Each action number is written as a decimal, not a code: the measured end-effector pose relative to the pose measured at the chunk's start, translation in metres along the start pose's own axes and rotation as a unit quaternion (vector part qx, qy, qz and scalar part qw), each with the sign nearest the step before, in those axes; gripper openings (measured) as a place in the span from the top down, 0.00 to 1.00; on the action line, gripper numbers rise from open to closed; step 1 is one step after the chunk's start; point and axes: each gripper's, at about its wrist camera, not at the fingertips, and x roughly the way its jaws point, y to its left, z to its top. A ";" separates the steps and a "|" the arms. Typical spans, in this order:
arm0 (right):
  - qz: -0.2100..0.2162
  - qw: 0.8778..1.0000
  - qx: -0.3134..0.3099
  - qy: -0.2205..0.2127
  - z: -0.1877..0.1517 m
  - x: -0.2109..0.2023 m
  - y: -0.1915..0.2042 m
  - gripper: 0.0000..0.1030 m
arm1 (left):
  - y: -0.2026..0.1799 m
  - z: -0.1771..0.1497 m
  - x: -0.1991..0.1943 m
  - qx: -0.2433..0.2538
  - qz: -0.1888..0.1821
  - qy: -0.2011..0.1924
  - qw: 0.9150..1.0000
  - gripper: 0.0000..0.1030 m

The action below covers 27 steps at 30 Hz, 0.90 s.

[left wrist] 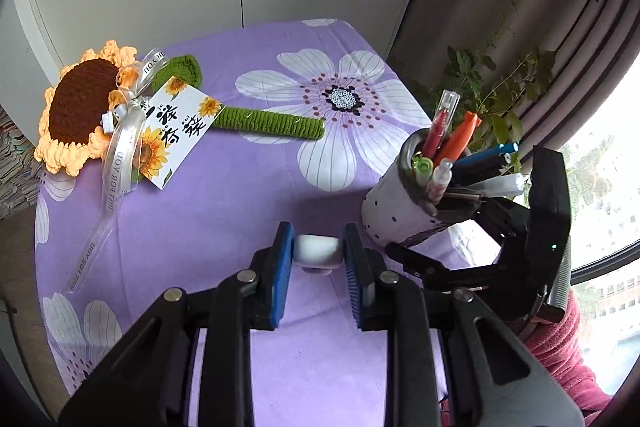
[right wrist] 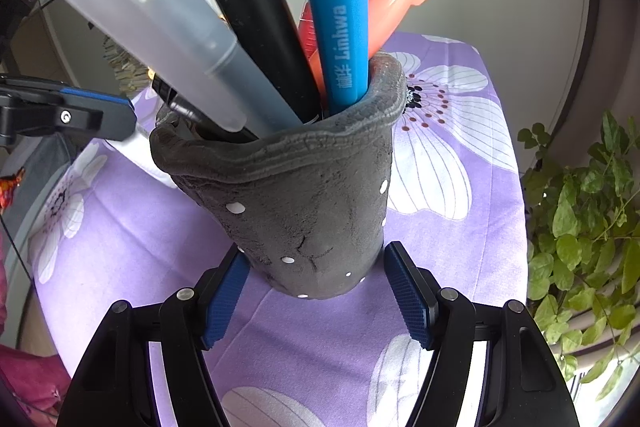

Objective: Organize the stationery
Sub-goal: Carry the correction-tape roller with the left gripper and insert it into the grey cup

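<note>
The left tongs [left wrist: 318, 251] grip a short white object [left wrist: 318, 250] crosswise between the pads. The pen holder [left wrist: 404, 203] stands on the table [left wrist: 224, 203] up and right of it (tilted), clamped at its base by the right tongs [right wrist: 316, 291].

White eraser [left wrist: 318, 250] between left tongs [left wrist: 318, 259]
</note>
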 end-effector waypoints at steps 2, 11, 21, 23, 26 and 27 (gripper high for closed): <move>0.000 1.000 0.000 0.000 0.000 0.000 0.000 0.32 | -0.002 0.006 -0.008 -0.001 -0.008 -0.015 1.000 0.78; 0.000 1.000 0.000 0.000 0.000 0.000 0.000 0.32 | -0.028 0.039 -0.051 0.004 -0.046 -0.111 0.993 0.78; 0.000 1.000 0.000 0.000 0.000 0.000 0.000 0.32 | -0.060 0.044 -0.041 0.047 -0.056 -0.107 0.991 0.78; 0.000 1.000 0.000 0.000 0.000 0.000 0.001 0.32 | -0.062 0.044 -0.035 0.052 -0.054 -0.102 0.992 0.78; 0.000 1.000 0.000 0.000 0.000 0.000 0.001 0.32 | -0.066 0.042 -0.029 0.059 -0.047 -0.095 0.993 0.78; 0.001 1.000 0.001 0.000 0.000 0.000 0.001 0.32 | -0.067 0.042 -0.027 0.062 -0.045 -0.092 0.993 0.78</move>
